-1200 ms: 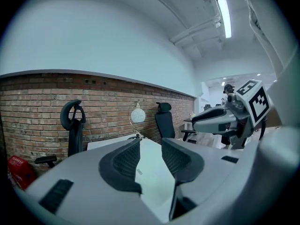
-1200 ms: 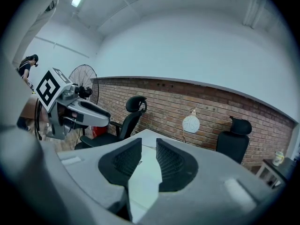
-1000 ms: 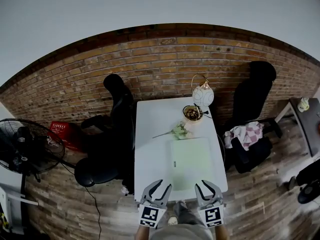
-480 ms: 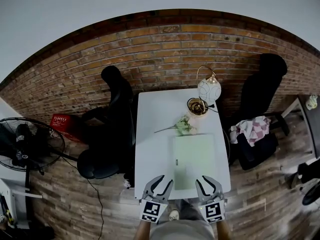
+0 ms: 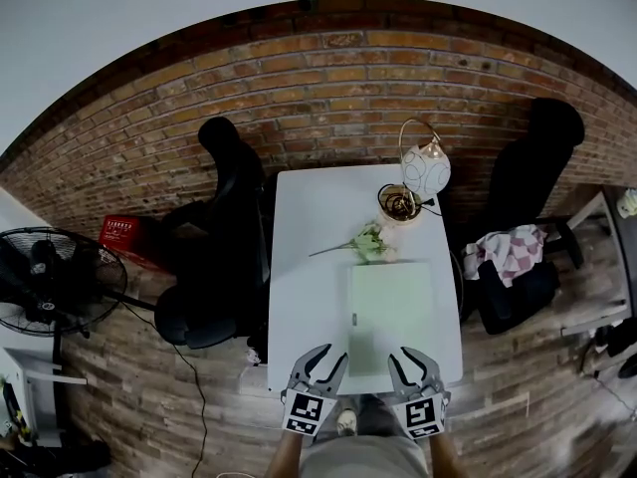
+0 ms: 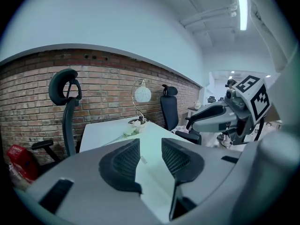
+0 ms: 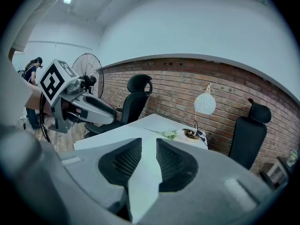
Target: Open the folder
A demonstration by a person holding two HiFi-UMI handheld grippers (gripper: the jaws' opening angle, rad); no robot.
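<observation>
A red-brown brick wall (image 5: 328,78) runs behind a white table (image 5: 309,227). 1 black office chair (image 5: 229,217) stands at its left, a 2nd chair (image 5: 537,152) at its right. A black pedestal fan (image 5: 50,282) stands on the wood-plank floor (image 5: 149,396). A ceiling tube light (image 6: 242,6) glows.

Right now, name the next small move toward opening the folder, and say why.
Probably lower the right claw to the near edge of the folder. It lies shut, flat on the table; the right claw and left claw hover open and empty at its near end.

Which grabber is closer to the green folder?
Right. The right gripper is at the green folder's near edge; the left gripper is just off its near left corner.
</observation>
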